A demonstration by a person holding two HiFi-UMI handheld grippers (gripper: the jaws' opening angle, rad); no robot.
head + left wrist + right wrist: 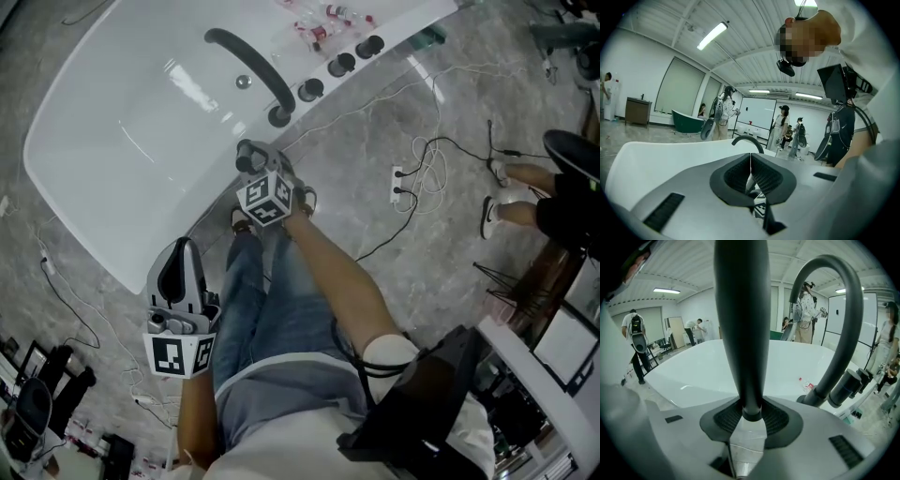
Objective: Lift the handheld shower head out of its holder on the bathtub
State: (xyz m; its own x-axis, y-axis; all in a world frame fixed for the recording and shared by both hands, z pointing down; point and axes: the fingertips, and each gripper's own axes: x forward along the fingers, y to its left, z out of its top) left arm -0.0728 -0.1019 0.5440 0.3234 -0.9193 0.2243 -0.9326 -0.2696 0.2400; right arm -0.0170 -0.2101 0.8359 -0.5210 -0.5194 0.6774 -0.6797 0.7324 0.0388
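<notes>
The white bathtub fills the upper left of the head view. At its near rim, my right gripper covers the shower head's holder. In the right gripper view the dark handle of the handheld shower head stands upright between the ribbed pads, and my right gripper is shut on its lower end. The black arched faucet curves up just to the right. My left gripper hangs low beside the tub's outer wall. Seen in its own view, the left gripper is shut with nothing between its pads.
Black knobs and several small bottles sit on the tub deck. A power strip with cables lies on the marble floor. A seated person's legs are at the right. Other people stand far off.
</notes>
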